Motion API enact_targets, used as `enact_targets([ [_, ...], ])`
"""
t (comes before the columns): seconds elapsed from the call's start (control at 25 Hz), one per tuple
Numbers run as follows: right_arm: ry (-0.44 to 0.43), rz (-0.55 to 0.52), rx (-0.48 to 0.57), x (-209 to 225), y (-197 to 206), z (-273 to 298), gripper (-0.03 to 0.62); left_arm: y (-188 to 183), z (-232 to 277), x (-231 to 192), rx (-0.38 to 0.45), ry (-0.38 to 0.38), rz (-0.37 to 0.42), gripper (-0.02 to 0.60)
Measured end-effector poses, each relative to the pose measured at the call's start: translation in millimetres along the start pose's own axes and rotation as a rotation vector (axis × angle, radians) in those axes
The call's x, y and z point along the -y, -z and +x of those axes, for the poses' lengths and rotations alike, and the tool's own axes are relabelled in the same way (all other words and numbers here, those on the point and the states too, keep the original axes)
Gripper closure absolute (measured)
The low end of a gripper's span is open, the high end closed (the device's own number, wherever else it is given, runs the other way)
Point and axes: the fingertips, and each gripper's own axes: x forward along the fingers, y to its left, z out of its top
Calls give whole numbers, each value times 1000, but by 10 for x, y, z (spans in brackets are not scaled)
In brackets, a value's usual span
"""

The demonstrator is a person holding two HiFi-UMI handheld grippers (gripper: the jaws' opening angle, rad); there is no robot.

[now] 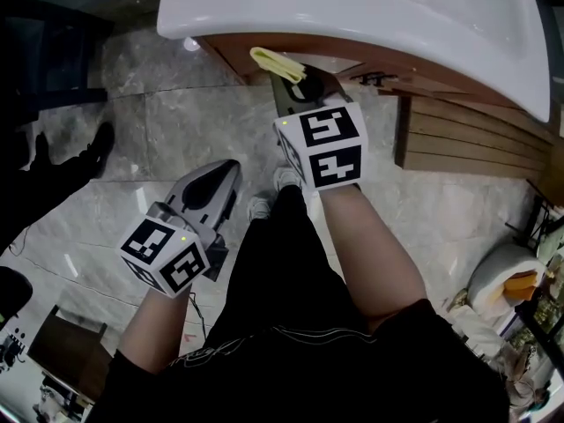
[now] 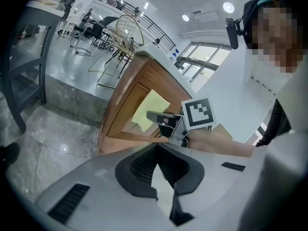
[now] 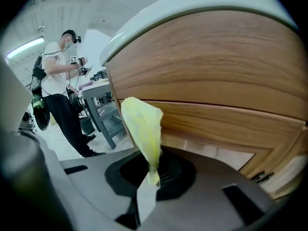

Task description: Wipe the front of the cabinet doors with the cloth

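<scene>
Cloth [image 3: 142,124] in R claw [image 3: 150,174] | flat on door [image 2: 126,105] per L gripper view

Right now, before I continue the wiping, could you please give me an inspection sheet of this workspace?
Surface: wooden cabinet door, no marks seen.
Job's things: yellow cloth, against the door, below the white washbasin.
Clutter: paper rolls and small items on the floor at the right.
Grippers: right tongs shut on the cloth; left tongs shut, empty, held low and away from the cabinet.
Cables: thin cable under the left tongs.
Surroundings: marble floor; slatted wooden panel beside the cabinet; another person standing further off.
</scene>
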Motion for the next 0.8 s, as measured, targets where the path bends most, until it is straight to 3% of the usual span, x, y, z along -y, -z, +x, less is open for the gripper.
enact_targets([
  [0.32, 46, 9, 3, 255, 98, -176, 554, 78, 171, 135, -35, 36, 1, 575],
  [0.8, 137, 105, 23, 774, 310, -502, 554, 185, 384, 355, -93, 81, 42, 575],
])
